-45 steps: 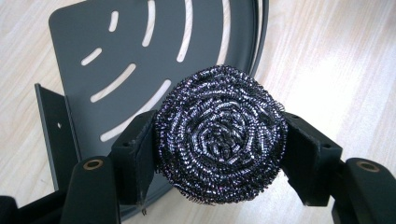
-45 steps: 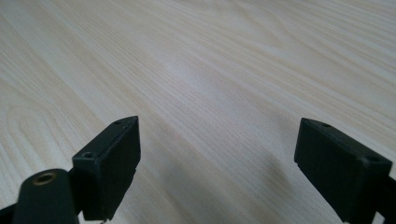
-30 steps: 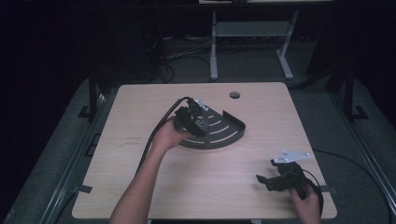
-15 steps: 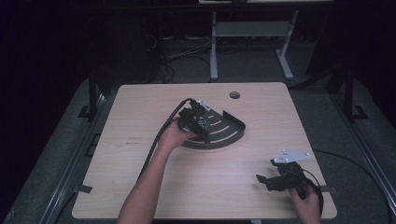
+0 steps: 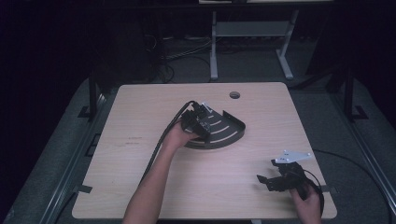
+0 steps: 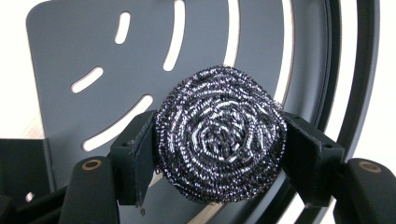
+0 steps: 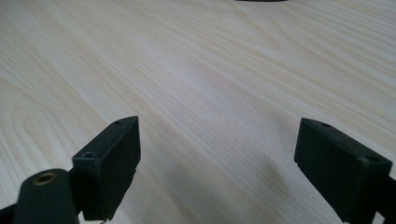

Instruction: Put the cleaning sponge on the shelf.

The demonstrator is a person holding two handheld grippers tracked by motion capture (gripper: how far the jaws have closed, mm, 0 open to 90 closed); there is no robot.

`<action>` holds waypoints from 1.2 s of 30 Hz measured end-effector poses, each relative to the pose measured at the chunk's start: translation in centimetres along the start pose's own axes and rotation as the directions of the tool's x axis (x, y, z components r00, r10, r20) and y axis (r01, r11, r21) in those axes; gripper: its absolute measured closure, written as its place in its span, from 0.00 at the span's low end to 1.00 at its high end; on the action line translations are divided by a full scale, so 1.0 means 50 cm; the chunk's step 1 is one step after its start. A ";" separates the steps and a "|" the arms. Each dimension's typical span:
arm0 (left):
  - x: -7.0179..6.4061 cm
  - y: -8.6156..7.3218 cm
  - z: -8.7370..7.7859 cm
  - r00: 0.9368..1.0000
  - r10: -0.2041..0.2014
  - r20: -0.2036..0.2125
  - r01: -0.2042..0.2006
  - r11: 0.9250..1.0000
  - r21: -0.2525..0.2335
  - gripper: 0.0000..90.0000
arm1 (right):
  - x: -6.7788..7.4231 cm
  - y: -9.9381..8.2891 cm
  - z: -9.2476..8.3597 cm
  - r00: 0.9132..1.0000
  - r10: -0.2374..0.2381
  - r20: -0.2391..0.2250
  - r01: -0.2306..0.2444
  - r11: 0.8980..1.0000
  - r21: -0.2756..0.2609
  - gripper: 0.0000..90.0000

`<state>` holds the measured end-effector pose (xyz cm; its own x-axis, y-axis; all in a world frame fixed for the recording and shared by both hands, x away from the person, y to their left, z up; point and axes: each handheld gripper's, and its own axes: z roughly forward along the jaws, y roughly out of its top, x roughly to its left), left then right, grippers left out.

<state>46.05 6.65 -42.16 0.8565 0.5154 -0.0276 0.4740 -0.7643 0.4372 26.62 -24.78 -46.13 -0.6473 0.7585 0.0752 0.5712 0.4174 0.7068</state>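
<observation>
Steel-wool scourer clamped over a slotted rack on the pale wood desk.

We see the left gripper (image 6: 219, 154) pressing its black fingers (image 6: 135, 154) on both sides of a round, coiled, glinting steel scourer (image 6: 220, 140), held just above the dark grey quarter-round metal rack (image 5: 224, 130) with its curved slots. Our high view adds the rack's raised rim and the desk (image 5: 140, 154); the right gripper (image 5: 270, 179) rests near the desk's front right corner, fingers spread wide apart over bare wood grain.
</observation>
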 end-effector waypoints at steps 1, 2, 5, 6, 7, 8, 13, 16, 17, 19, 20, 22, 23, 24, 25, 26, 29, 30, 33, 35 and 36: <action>0.000 0.001 0.003 1.000 -0.003 0.008 0.003 1.000 0.006 0.36 | 0.000 0.000 0.000 1.000 0.000 0.000 0.000 1.000 0.000 0.16; 0.001 0.002 0.006 1.000 0.006 0.003 -0.006 1.000 0.016 0.36 | 0.000 0.000 0.000 1.000 -0.001 0.001 0.001 1.000 0.001 0.16; 0.000 0.002 0.013 1.000 -0.015 0.020 0.015 1.000 0.007 0.36 | 0.001 -0.001 -0.001 1.000 -0.001 -0.004 0.001 1.000 0.001 0.16; 0.000 0.002 0.014 1.000 0.000 0.006 0.000 1.000 0.015 0.36 | 0.001 -0.001 -0.002 1.000 -0.005 -0.002 0.005 1.000 0.002 0.16; 0.000 0.002 0.017 1.000 -0.003 0.013 0.002 1.000 0.020 0.36 | 0.001 -0.001 -0.002 1.000 -0.006 -0.002 0.006 1.000 0.003 0.16; 0.003 0.001 0.020 1.000 -0.009 0.022 0.008 1.000 0.026 0.36 | 0.000 -0.001 -0.002 1.000 -0.009 0.001 0.009 1.000 0.002 0.16; 0.006 0.000 0.021 1.000 -0.010 0.011 0.010 1.000 0.026 0.36 | 0.000 0.000 -0.003 1.000 -0.009 0.000 0.009 1.000 -0.002 0.16; 0.007 0.000 0.021 1.000 -0.014 0.007 0.013 1.000 0.026 0.34 | 0.000 0.000 -0.002 1.000 -0.012 0.004 0.012 1.000 0.002 0.16; 0.007 0.000 0.021 1.000 -0.014 0.007 0.013 1.000 0.026 0.33 | 0.000 0.000 -0.002 1.000 -0.012 0.004 0.012 1.000 0.002 0.16; 0.007 0.000 0.022 1.000 -0.011 0.000 0.011 0.999 0.036 0.31 | 0.001 0.000 -0.001 1.000 -0.015 0.002 0.015 1.000 0.002 0.16; 0.005 0.000 0.023 1.000 -0.011 -0.001 0.011 0.999 0.040 0.31 | 0.002 0.001 -0.002 1.000 -0.015 0.002 0.015 1.000 0.004 0.16; 0.005 -0.001 0.023 1.000 -0.008 -0.001 0.008 0.999 0.042 0.31 | 0.002 0.001 -0.002 1.000 -0.017 0.004 0.017 1.000 0.003 0.16; 0.006 -0.001 0.022 1.000 -0.007 -0.001 0.007 0.999 0.043 0.31 | 0.002 0.001 -0.002 1.000 -0.017 0.004 0.017 1.000 0.003 0.16; 0.008 0.000 0.020 1.000 -0.010 -0.005 0.010 0.999 0.039 0.30 | 0.001 0.001 -0.002 1.000 -0.018 0.005 0.018 1.000 0.003 0.16; 0.008 0.000 0.020 1.000 -0.010 -0.005 0.010 0.999 0.039 0.29 | 0.001 0.001 -0.002 1.000 -0.018 0.005 0.018 1.000 0.003 0.16; 0.007 0.000 0.018 1.000 -0.015 0.001 0.015 0.999 0.033 0.29 | 0.002 0.001 -0.002 1.000 -0.020 0.005 0.020 1.000 0.002 0.16; 0.007 -0.001 0.010 1.000 -0.014 0.012 0.014 1.000 0.010 0.28 | 0.002 0.001 -0.001 1.000 -0.017 0.001 0.017 1.000 0.005 0.16; 0.006 -0.001 0.008 1.000 -0.016 0.012 0.016 1.000 0.006 0.28 | 0.002 0.002 -0.001 1.000 -0.018 0.001 0.018 1.000 0.005 0.16; 0.003 -0.001 0.003 1.000 0.001 0.005 -0.001 1.000 0.015 0.26 | 0.003 0.002 -0.001 1.000 -0.016 0.001 0.016 1.000 0.006 0.16; 0.002 -0.004 -0.006 1.000 -0.016 0.012 0.016 1.000 -0.015 0.26 | 0.003 0.002 -0.001 1.000 -0.016 0.004 0.016 1.000 0.007 0.16; 0.002 -0.005 -0.008 1.000 -0.014 0.012 0.014 1.000 -0.018 0.25 | 0.003 0.002 -0.001 1.000 -0.016 0.005 0.016 1.000 0.007 0.16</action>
<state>45.93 7.03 -41.88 0.8524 0.5210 -0.0448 0.4822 -0.7499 0.4528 26.56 -24.63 -46.00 -0.6539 0.7542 0.0608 0.5646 0.4329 0.7027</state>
